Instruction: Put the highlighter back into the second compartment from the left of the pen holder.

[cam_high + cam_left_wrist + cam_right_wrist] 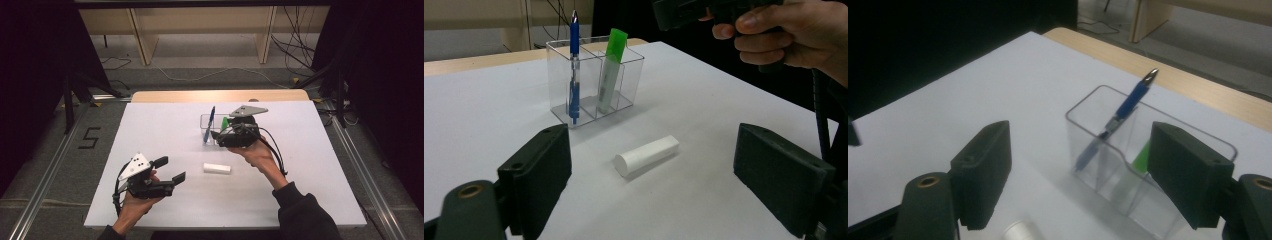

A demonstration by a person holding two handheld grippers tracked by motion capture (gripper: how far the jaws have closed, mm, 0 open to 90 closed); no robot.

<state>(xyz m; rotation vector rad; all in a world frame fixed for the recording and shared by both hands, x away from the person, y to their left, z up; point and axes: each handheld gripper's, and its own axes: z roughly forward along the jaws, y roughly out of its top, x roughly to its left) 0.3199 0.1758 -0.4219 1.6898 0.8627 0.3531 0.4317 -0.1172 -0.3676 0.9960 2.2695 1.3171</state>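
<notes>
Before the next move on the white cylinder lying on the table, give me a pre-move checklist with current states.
1. White cylinder lies free on the white table top: ok.
2. Left gripper open, cylinder ahead of it: ok.
3. Right gripper open, nothing between its jaws: ok.
4. Blue pen and green highlighter stand in separate compartments of the clear plastic holder: ok.
5. Third compartment free: cannot tell.

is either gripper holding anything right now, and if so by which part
Nothing is held. The left gripper has open jaws with the white cylinder lying free on the table ahead. The right gripper is open above the clear holder.
</notes>
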